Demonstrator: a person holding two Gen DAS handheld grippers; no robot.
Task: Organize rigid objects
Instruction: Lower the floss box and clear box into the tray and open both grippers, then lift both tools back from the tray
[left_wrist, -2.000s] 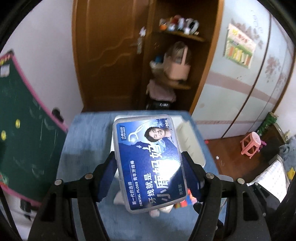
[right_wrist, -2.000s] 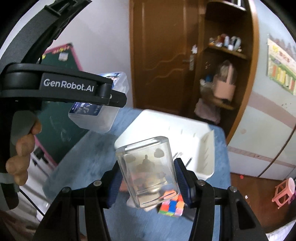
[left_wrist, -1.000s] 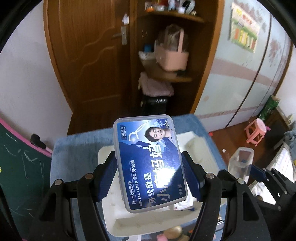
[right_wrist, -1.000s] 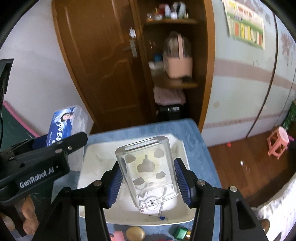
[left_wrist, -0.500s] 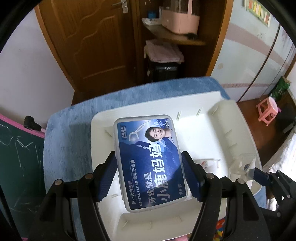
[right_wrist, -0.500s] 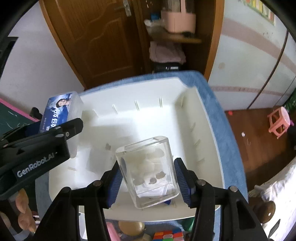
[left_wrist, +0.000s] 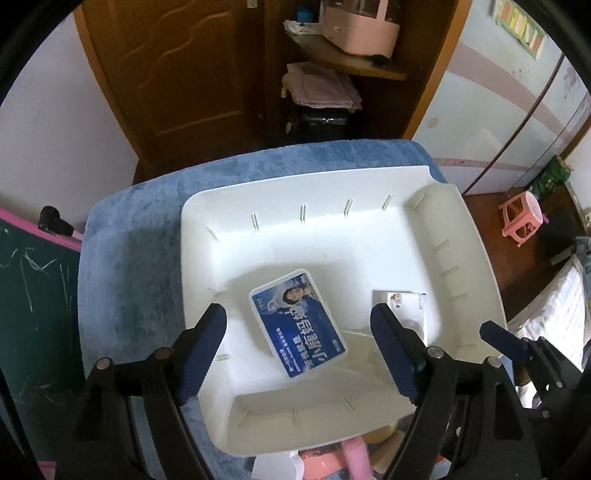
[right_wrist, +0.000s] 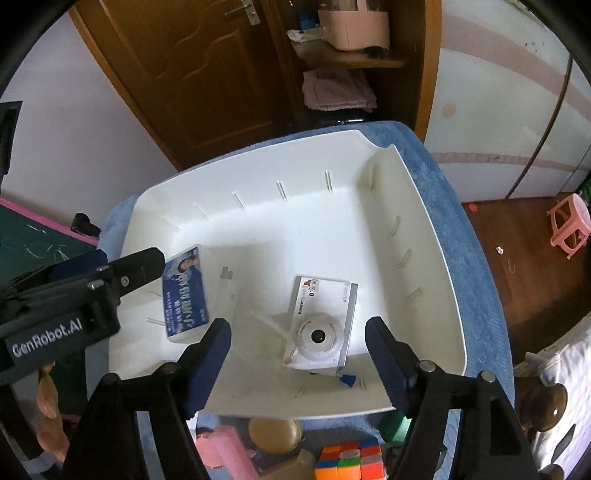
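Both grippers are hovering over a white tray (left_wrist: 476, 236) that is resting on a blue plush cover (left_wrist: 125, 258). The left gripper (left_wrist: 299, 350) is standing with its jaws spread wide and holding nothing; the right gripper (right_wrist: 299, 363) is likewise gaping and empty.

The dental floss box (left_wrist: 297, 323) is lying flat on the tray floor, label up, skewed diagonally beneath the left gripper. The clear plastic case (right_wrist: 321, 326) is lying on its side in the right half of the tray, beneath the right gripper, with a round white part showing through its wall. The two items are sitting apart, neither touching the other.

Both appear to be light, stiff, thin-walled plastic containers. Their smooth, glossy faces are probably offering little friction, so a firm pinch across the two long side walls, near mid-length, is judged the surest hold on the floss box; gripping by a corner is likely to let it pivot. The clear case looks more brittle and may crack or squirt out under excess squeeze, so its flat opposite faces are the better purchase.

Loose items are waiting in front of the tray: a colour cube (right_wrist: 349, 461), a pink piece (right_wrist: 225, 452) and a round tan object (right_wrist: 273, 430).
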